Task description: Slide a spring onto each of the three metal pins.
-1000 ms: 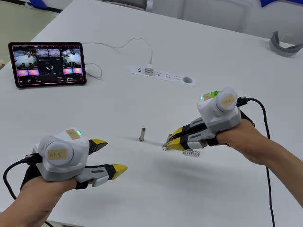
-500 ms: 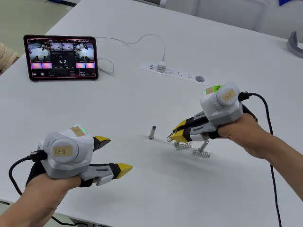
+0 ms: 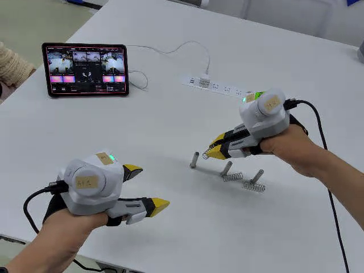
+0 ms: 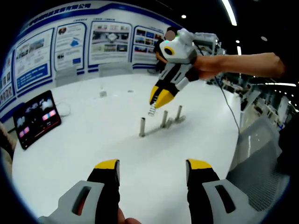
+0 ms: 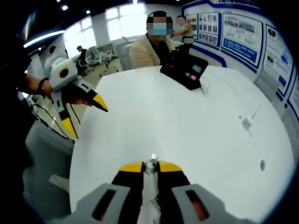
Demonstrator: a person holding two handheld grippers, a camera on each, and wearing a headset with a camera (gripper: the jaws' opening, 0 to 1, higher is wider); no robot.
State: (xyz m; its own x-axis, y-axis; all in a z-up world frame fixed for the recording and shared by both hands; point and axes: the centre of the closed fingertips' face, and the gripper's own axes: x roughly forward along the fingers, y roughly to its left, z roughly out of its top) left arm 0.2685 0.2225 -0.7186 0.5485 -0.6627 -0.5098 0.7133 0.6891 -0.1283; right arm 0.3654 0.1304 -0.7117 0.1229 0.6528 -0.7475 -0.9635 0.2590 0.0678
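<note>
The right hand-held gripper (image 3: 212, 153) is pinching shut on a spring (image 4: 152, 111), seemingly light, flexible and best held by its end coils, above the bare pin (image 3: 194, 160), while the left hand-held gripper (image 3: 149, 186) is hovering open, empty.

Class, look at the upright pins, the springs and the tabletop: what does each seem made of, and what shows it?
Pins: probably metal, plain grey cylinders with a dull sheen. Springs: thin coiled wire, likely steel, silvery and see-through between turns. Tabletop: smooth white surface, matte with soft shadows, perhaps laminate; the look leaves it open.
</note>
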